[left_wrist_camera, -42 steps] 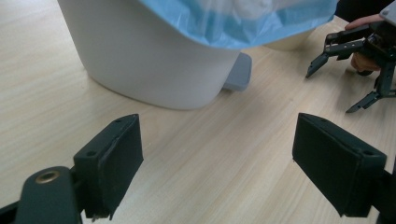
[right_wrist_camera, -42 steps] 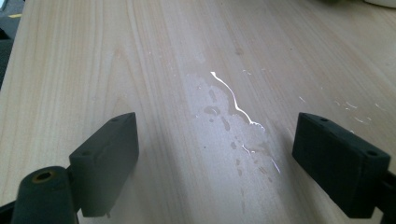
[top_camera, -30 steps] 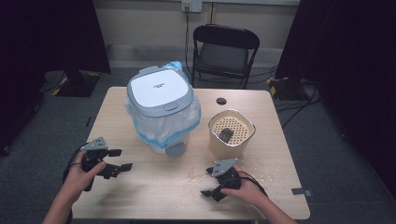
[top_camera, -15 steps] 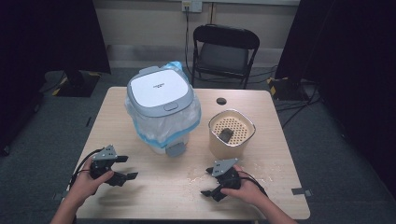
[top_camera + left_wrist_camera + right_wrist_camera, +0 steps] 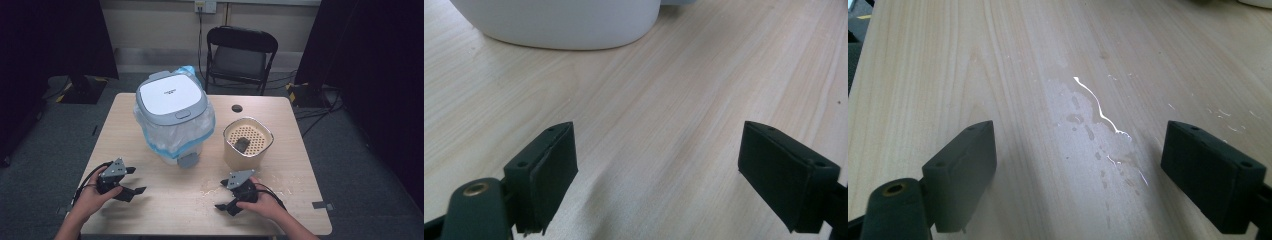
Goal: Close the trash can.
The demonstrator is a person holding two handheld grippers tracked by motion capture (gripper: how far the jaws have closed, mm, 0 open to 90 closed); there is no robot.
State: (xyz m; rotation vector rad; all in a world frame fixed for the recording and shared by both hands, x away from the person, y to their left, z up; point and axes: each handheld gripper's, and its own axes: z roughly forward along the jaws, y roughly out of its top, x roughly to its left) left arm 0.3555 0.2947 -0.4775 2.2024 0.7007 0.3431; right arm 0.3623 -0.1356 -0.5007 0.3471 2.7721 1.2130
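1. Pale wood grain runs across the desk (image 5: 165,210), where the left hand-held gripper (image 5: 131,182) has come down and nearer the front edge than a second ago, jaws wide and empty.
2. The right hand-held gripper (image 5: 226,196) has not shifted, jaws wide, empty, over a puddle of water (image 5: 1098,130).
3. Both hands now sit low and idle, so I judge no grasp is under way.
4. The white bin (image 5: 172,117), bag-lined and lidded, stands mid-desk, well apart from both; a cream basket (image 5: 248,145) sits beside it.
5. Grey carpet, a black chair (image 5: 241,55) behind.
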